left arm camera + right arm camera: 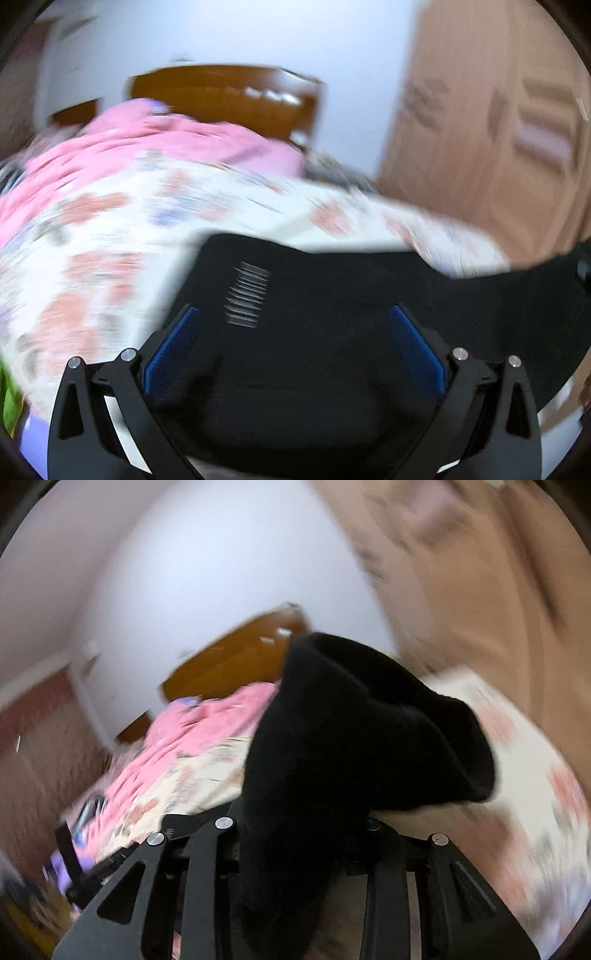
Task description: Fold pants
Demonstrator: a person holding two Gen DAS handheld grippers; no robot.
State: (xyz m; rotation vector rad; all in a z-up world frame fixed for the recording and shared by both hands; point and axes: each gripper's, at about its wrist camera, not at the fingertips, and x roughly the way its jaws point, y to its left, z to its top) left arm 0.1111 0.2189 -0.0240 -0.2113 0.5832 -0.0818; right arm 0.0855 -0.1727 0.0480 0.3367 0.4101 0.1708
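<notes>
The black pants (332,295) lie across a bed with a white floral sheet (110,229); a small white label (247,295) shows on them. My left gripper (293,347) is open just above the cloth, with blue pads (171,347) spread wide. In the right wrist view, my right gripper (303,834) is shut on a bunch of the black pants (351,731), which drapes up and over its fingers and hides the tips. Both views are motion-blurred.
A pink blanket (147,144) lies at the head of the bed against a brown wooden headboard (225,92). A light wooden wardrobe (498,129) stands at the right. A white wall is behind. Dark items sit at the bed's left edge (85,819).
</notes>
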